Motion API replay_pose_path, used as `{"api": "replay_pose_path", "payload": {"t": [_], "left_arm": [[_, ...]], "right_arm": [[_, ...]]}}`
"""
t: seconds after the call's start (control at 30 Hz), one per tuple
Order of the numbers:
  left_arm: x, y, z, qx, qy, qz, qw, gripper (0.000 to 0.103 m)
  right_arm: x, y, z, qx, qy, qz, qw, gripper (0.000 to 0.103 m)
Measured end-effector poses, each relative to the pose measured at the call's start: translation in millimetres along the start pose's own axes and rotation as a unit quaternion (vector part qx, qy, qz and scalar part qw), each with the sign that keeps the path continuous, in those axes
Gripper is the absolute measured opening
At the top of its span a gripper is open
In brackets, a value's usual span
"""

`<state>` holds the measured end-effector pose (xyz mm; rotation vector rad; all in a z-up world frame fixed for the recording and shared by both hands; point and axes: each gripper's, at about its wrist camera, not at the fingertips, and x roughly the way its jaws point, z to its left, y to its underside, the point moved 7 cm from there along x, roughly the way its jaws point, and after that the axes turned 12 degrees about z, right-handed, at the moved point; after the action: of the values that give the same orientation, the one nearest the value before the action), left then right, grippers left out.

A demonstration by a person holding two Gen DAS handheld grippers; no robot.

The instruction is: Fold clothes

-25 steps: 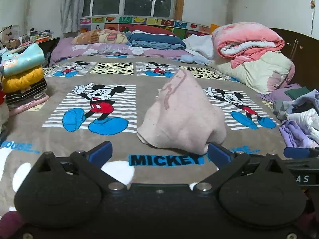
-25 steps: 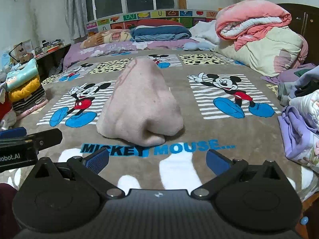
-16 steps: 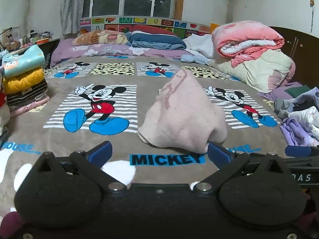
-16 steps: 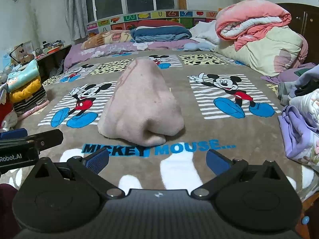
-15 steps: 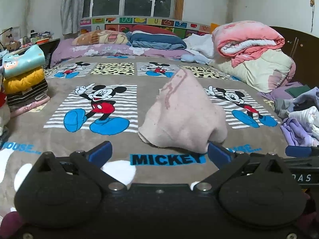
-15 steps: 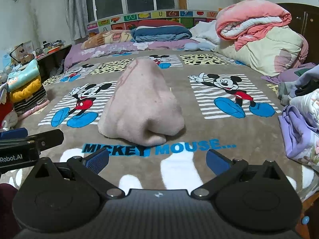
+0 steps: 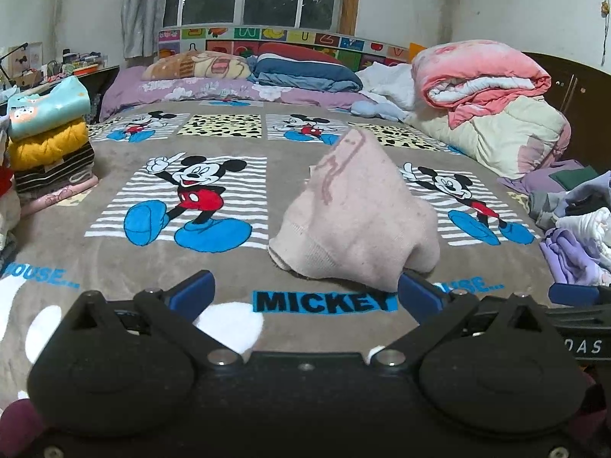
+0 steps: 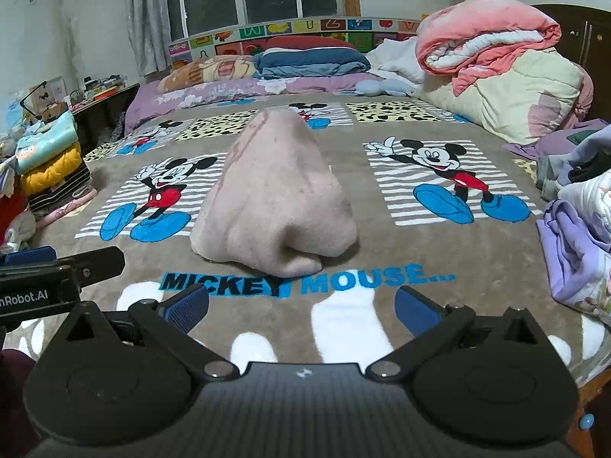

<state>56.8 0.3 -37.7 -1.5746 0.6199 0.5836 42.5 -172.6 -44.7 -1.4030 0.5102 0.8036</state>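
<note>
A pale pink knitted garment (image 7: 355, 213) (image 8: 275, 198) lies folded lengthwise on the Mickey Mouse blanket (image 7: 114, 259) (image 8: 382, 236), its near hem a short way in front of both grippers. My left gripper (image 7: 304, 292) stands open with blue pads wide apart and nothing between them; the garment's near right corner sits just past its right pad (image 7: 418, 294). My right gripper (image 8: 301, 307) is open too and holds nothing, with the garment slightly left of its centre. The left gripper's side shows at the left edge of the right wrist view.
A stack of folded clothes (image 7: 49, 141) (image 8: 53, 168) stands at the bed's left edge. A heap of unfolded clothes (image 7: 573, 229) (image 8: 584, 236) lies on the right. Rolled quilts (image 7: 485, 107) (image 8: 496, 61) and pillows (image 7: 305, 70) fill the far end.
</note>
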Motion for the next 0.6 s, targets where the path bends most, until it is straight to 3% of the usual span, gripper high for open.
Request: {"api": "replay_pose_path", "payload": {"t": [0.6], "left_arm": [[1.5, 0.9, 0.8, -0.002, 0.002, 0.003, 1.0000, 0.103]], "right_arm": [[0.2, 1.9, 2.8, 0.001, -0.001, 0.002, 1.000, 0.103]]}}
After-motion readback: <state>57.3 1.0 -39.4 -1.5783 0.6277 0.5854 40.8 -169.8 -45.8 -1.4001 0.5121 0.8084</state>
